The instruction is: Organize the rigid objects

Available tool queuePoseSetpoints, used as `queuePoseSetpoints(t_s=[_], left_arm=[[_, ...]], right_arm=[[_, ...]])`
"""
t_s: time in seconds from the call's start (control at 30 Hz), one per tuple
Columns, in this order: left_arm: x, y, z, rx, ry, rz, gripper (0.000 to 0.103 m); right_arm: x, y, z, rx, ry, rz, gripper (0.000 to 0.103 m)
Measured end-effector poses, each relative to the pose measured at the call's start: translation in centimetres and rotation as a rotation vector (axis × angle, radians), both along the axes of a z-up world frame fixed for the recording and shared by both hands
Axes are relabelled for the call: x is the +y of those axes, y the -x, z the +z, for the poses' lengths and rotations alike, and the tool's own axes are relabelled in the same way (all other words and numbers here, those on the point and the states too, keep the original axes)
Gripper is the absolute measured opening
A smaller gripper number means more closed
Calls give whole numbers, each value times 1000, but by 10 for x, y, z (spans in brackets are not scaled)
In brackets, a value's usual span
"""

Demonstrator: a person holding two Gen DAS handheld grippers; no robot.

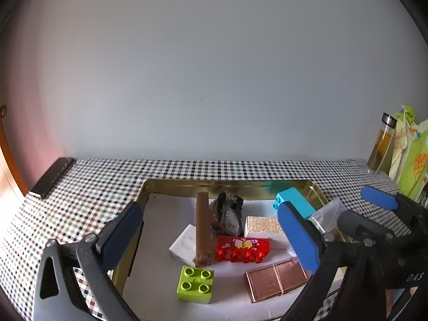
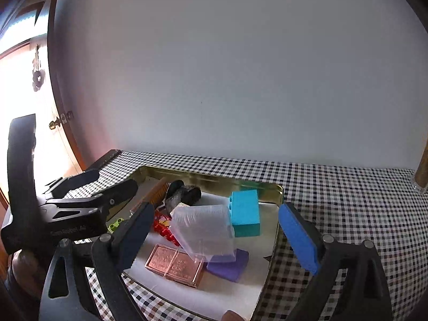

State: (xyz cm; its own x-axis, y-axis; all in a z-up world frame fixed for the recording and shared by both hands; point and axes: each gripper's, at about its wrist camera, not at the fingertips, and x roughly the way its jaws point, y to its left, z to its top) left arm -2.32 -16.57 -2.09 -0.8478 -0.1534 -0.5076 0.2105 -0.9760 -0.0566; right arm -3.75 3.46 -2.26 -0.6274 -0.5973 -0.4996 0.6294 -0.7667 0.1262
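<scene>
Gold tray (image 1: 171, 184) on checked cloth (image 1: 88, 187) holds the blocks. Left gripper (image 1: 211, 236) spread wide, empty, above green block (image 1: 195, 283). Right gripper (image 2: 219, 236) wide, empty, over clear box (image 2: 204, 231). Purple block (image 2: 230, 266) partly hidden beneath the box.

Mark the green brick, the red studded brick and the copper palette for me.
green brick (image 1: 195, 283), left wrist view, studded top face.
red studded brick (image 1: 242, 248), left wrist view, printed side.
copper palette (image 2: 175, 264), right wrist view, lid centre.
</scene>
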Motion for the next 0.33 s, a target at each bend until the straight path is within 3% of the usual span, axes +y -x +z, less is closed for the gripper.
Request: queuePoseSetpoints(t_s=[0.07, 0.33], left_arm=[[5, 0, 1, 6, 29, -7, 103], [6, 0, 1, -2, 18, -8, 103]], right_arm=[[0, 1, -2, -4, -3, -2, 95], [-1, 4, -4, -10, -12, -9, 95]])
